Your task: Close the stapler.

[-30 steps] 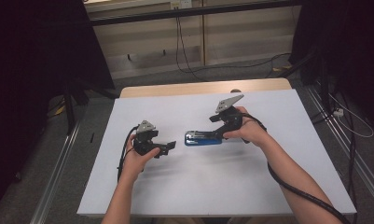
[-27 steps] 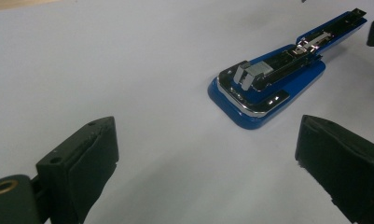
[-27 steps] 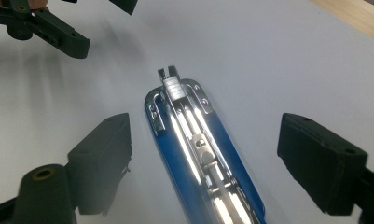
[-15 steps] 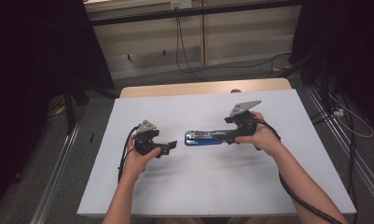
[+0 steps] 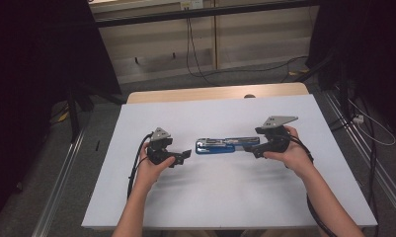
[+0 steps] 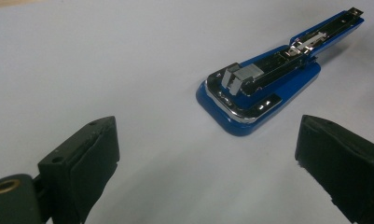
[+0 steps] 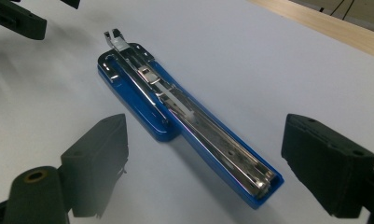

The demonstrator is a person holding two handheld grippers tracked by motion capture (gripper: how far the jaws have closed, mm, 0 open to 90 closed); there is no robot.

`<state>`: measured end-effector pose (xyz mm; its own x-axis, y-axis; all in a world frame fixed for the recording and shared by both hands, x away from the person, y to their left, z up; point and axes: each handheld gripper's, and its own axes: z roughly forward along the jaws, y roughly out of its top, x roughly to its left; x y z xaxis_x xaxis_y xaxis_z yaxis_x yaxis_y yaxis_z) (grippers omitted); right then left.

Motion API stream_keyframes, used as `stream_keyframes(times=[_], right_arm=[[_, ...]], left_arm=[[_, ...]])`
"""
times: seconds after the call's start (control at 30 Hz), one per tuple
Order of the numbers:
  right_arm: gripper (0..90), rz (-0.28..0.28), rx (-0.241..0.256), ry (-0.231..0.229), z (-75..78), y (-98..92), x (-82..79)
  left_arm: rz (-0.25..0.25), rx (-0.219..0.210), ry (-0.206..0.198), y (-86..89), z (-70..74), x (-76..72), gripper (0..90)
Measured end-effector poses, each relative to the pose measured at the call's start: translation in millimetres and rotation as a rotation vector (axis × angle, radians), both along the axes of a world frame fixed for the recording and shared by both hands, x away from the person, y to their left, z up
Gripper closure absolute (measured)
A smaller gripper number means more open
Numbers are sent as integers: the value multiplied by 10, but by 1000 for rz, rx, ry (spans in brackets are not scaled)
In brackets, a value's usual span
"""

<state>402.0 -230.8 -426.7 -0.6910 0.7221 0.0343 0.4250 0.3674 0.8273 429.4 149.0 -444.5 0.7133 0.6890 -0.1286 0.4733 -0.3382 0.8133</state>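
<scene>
At the three o'clock end of a blue stapler (image 5: 225,145), the right gripper (image 5: 255,150) has drawn back over the past second, its jaws now spread wide and holding nothing; a second ago it sat closed in over that end. Swung fully open, the stapler lies flat near the centre of the white table (image 5: 235,197), its metal staple channel (image 7: 194,126) facing up. At its nine o'clock end the left gripper (image 5: 185,157) hovers just beside it, jaws likewise parted and empty. Judging by the retreat, the opening step looks finished.
</scene>
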Motion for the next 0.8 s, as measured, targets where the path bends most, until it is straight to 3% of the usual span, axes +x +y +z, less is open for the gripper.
stream_keyframes(times=[0.07,0.17,0.23,0.27,0.33,0.57,0.8], right_arm=[[159,-19,-13,-1,12,-28,-11],[199,-41,13,-12,13,-69,-39],[245,-60,-39,-29,-3,-94,-57],[255,-74,-39,-26,-12,-109,-62],[385,-79,12,-9,-25,-144,-76],[619,-118,16,1,-92,-209,-110],[797,-151,-29,19,-155,-297,-118]], left_arm=[[1,-3,-2,-12,0,4,65],[-4,-29,-1,-17,-2,10,61],[-1,-40,5,-18,0,11,61],[-5,-41,6,-15,3,11,61],[-1,-48,-2,-16,10,9,88],[-25,-66,-10,-55,39,-1,364],[-56,-60,-9,-132,15,-11,688]])
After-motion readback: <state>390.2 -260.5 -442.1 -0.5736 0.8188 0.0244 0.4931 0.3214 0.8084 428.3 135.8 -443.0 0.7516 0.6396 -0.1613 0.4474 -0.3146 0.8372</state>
